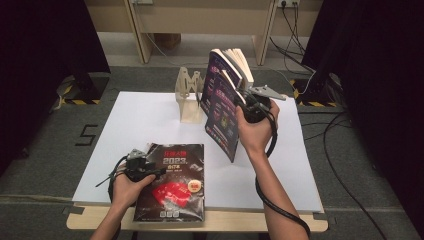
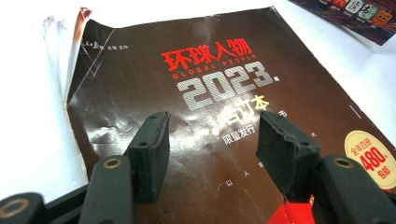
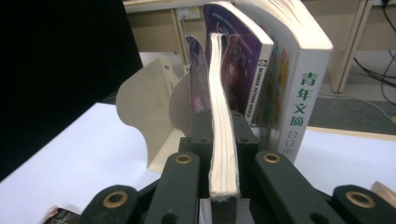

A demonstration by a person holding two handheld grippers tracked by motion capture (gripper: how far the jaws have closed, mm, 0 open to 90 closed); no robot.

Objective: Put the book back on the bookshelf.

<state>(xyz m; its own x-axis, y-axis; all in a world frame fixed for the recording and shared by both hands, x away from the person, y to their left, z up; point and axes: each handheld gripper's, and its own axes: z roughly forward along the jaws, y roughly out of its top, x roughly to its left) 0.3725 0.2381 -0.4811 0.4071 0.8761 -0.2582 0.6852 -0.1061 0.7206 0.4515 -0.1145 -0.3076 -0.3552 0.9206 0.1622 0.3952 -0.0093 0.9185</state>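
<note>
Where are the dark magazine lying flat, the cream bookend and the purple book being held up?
dark magazine (image 1: 172,185), high view, middle of its front cover
cream bookend (image 1: 188,95), high view, its upright plate
purple book (image 1: 222,117), high view, its front cover

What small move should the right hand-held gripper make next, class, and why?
Probably ease the purple paperback magazine toward the cream bookend stand, beside the upright books: the right hand-held gripper has clamped its page edge and holds it upright above the white table.

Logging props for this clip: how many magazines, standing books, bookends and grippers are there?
Magazines: 2, dark magazine flat, purple magazine gripped
Standing books: 2
Bookend: 1
Grippers: 2, left gripper, right gripper
Total: 7
</note>
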